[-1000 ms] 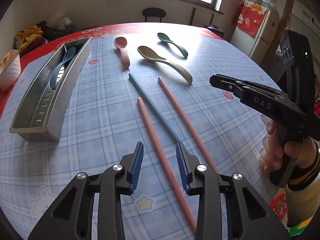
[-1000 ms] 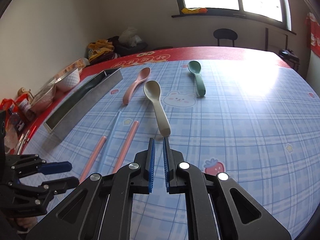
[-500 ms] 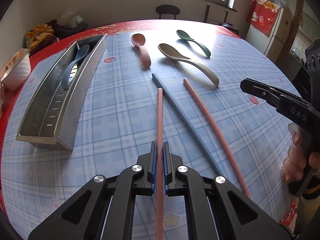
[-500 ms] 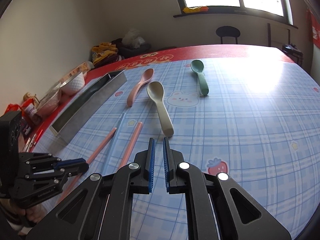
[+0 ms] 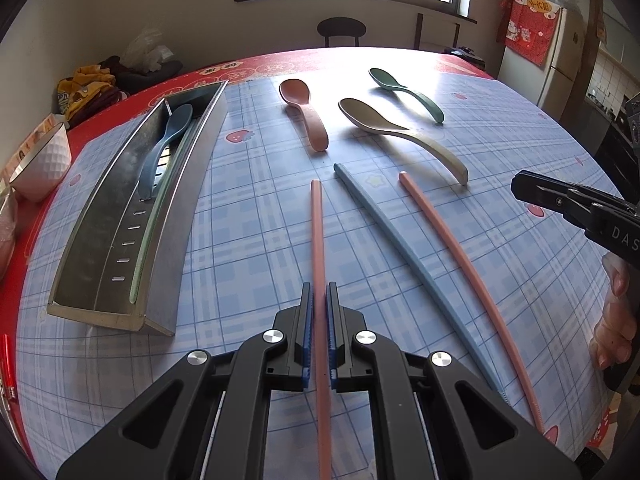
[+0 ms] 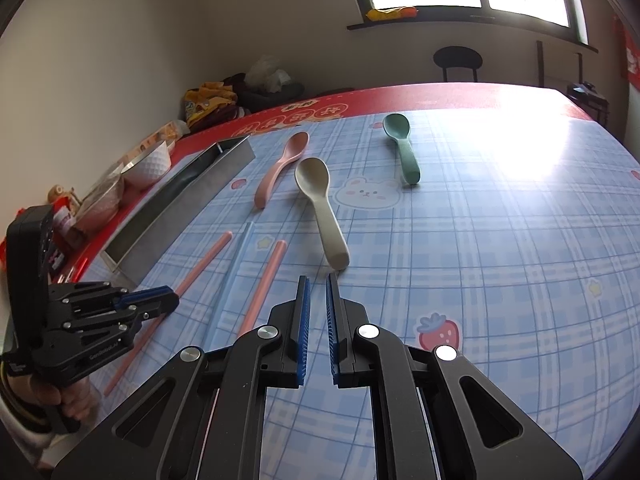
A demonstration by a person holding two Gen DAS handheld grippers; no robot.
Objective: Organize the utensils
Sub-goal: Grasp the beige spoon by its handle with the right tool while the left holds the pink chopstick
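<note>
My left gripper (image 5: 319,292) is shut on a pink chopstick (image 5: 317,232) that points away along the fingers, just above the table. A blue chopstick (image 5: 404,248) and a second pink chopstick (image 5: 460,256) lie to its right. Pink (image 5: 304,108), beige (image 5: 396,132) and green (image 5: 404,92) spoons lie beyond. The metal tray (image 5: 188,184) at left holds a blue spoon (image 5: 166,144). My right gripper (image 6: 316,280) is shut and empty, hovering just short of the beige spoon's (image 6: 320,200) handle end. It also shows in the left wrist view (image 5: 560,204).
A white bowl (image 5: 42,160) and snack packets (image 5: 88,88) sit past the tray on the red table border. A stool (image 5: 342,30) and a fridge (image 5: 552,60) stand beyond the table. In the right wrist view the tray (image 6: 180,200) lies at left.
My left gripper closed on the pink chopstick, which now lies straight along the fingers, and has drawn back a little with it. My right gripper has stayed shut, nearly still.
</note>
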